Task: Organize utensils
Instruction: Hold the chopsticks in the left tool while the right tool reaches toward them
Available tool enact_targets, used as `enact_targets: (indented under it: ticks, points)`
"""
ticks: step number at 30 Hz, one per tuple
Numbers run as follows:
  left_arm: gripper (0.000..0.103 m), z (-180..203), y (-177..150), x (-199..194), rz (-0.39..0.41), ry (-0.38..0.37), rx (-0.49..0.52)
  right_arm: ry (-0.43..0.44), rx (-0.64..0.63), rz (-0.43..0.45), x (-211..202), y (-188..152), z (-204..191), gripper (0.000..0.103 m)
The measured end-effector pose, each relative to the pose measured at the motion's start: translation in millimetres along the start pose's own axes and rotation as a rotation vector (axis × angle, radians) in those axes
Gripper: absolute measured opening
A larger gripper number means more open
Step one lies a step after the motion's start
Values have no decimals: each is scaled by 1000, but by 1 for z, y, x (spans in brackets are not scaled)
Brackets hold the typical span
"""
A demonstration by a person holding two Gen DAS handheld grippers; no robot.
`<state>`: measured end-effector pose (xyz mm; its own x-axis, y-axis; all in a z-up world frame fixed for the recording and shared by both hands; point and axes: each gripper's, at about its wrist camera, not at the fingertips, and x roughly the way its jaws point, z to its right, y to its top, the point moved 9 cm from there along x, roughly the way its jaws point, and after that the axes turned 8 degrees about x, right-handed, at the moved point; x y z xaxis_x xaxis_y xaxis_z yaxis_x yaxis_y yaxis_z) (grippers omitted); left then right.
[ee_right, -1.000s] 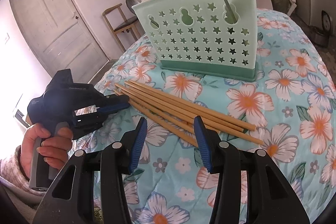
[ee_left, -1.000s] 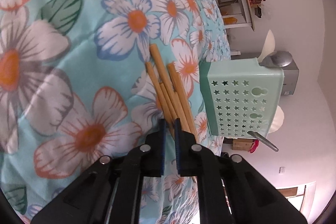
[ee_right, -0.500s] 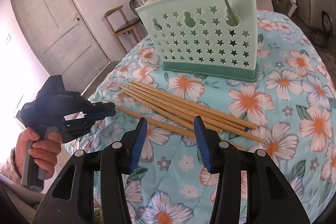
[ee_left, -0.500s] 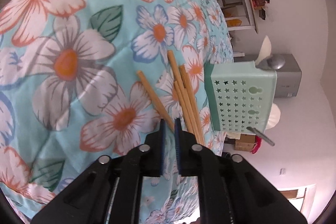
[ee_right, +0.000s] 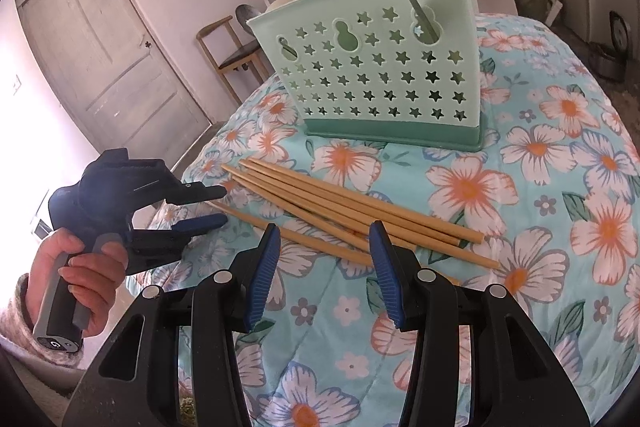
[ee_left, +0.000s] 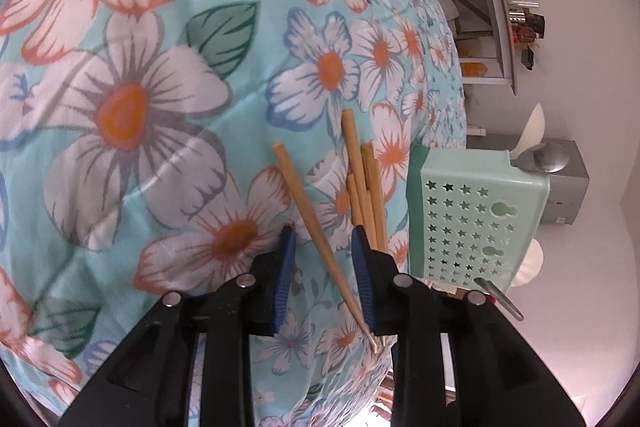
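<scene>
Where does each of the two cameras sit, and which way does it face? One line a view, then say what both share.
Left wrist: on the left gripper, looking down its open fingers at one separated chopstick on the floral cloth.
Right wrist: on the right gripper, facing the green utensil holder; the person's hand holding the left gripper shows at left.
Shared: the chopstick pile, holder and cloth.

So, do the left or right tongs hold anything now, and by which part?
Nothing is held. The left tongs have just been opening, one chopstick lying loose between them; the right tongs are open.
</scene>
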<state>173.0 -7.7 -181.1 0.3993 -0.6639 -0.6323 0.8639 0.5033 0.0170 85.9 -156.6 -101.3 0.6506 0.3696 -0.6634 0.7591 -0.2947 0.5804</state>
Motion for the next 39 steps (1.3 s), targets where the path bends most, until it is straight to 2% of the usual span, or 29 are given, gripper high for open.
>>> enact_targets:
  ticks: [4,8,13,22,32,39]
  points:
    - [24,0,0,0,13,24,-16,0,-8,-13,2,1,1,45]
    - [11,-3,-1,1,20,50,-27,6,-8,-9,1,4,-2,45]
    - [10,-5,-5,-3,33,27,-25,16,-13,3,-4,8,-5,45]
    - [9,12,-17,-14,29,-26,45,31,-51,41,-12,19,-23,44]
    - [9,11,-8,-30,58,-22,119,33,-96,48,-14,20,-44,37]
    - [9,-2,4,-44,87,-6,175,16,-216,41,-10,27,-72,33]
